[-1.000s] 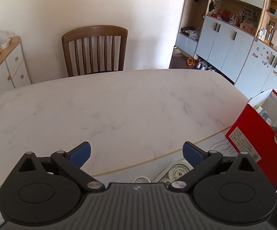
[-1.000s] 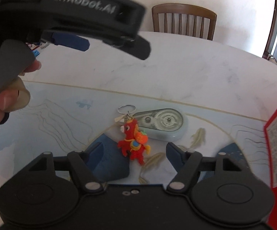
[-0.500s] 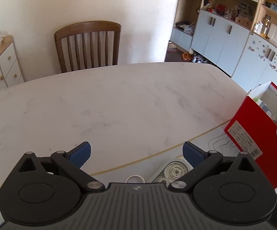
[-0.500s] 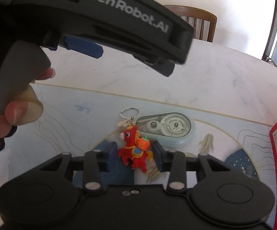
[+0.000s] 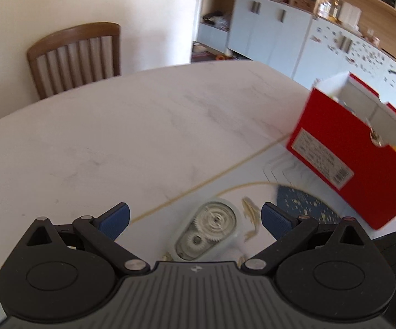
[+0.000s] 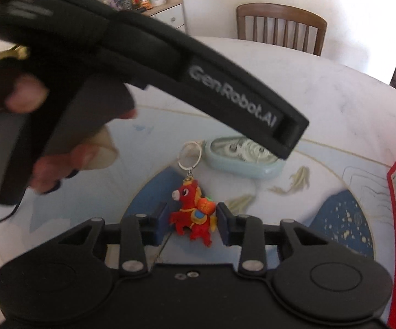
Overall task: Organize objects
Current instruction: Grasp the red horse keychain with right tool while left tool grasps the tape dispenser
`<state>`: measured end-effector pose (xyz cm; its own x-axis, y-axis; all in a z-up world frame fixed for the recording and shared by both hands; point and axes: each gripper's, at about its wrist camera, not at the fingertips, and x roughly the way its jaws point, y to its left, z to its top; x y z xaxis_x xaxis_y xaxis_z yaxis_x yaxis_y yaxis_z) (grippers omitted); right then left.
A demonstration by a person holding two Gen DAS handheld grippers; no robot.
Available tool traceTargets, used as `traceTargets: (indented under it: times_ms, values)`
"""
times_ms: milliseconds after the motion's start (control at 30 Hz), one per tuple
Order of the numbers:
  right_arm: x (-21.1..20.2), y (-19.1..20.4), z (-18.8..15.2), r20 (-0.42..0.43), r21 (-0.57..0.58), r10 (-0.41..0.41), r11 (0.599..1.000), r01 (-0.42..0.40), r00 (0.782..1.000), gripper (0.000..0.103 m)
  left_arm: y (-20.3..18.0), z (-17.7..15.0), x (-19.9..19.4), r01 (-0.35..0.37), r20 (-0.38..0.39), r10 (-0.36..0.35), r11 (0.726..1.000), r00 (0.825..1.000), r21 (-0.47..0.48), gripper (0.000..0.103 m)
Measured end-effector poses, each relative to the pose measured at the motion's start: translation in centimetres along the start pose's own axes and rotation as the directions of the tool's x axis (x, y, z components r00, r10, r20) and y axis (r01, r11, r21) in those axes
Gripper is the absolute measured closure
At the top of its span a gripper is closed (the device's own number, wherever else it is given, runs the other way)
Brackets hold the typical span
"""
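While the left gripper [image 5: 195, 216] gapes empty, the right gripper [image 6: 192, 223] fingers pinch the horse keychain [image 6: 194, 209].

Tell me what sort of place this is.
Most likely a home dining room: a marble-look dining table with a wooden chair pushed up to it, and pale blue cabinets under cluttered open shelves along the wall.

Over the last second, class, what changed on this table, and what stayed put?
The right tongs closed from wide open onto the horse keychain. The left tongs swung across, above the tape dispenser, staying open. Dispenser, red box and chair did not move.
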<state>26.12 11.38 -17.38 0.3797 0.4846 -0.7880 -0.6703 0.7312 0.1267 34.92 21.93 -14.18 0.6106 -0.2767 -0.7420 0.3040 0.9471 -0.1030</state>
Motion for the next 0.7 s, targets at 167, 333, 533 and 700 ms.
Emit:
traceTargets:
  times_ms: [167,333,533,700]
  values:
    - [-1.5,-0.8,-1.6,-0.023,0.026,0.02,0.999,-0.02,1.0,0.068,-0.9,-0.5,0.9,0.023,-0.013,-0.022,0.998,1.0,0.066,0.001]
    - [-2.7,-2.4,-3.0,-0.034,0.083,0.008,0.997,-0.006,0.999,0.068,-1.5,-0.7,1.9,0.03,-0.021,-0.028,0.994,0.999,0.101,0.006]
    - [-2.8,-2.5,-2.3,-0.045,0.112,-0.015,0.993,0.02,0.999,0.068,-1.6,-0.8,3.0,0.028,-0.056,-0.022,0.994,0.998,0.109,0.035]
    - [-2.8,-2.8,-2.6,-0.043,0.12,-0.036,0.992,0.041,0.998,0.068,-1.9,-0.9,3.2,0.009,-0.061,0.0,0.99,0.998,0.14,0.043]
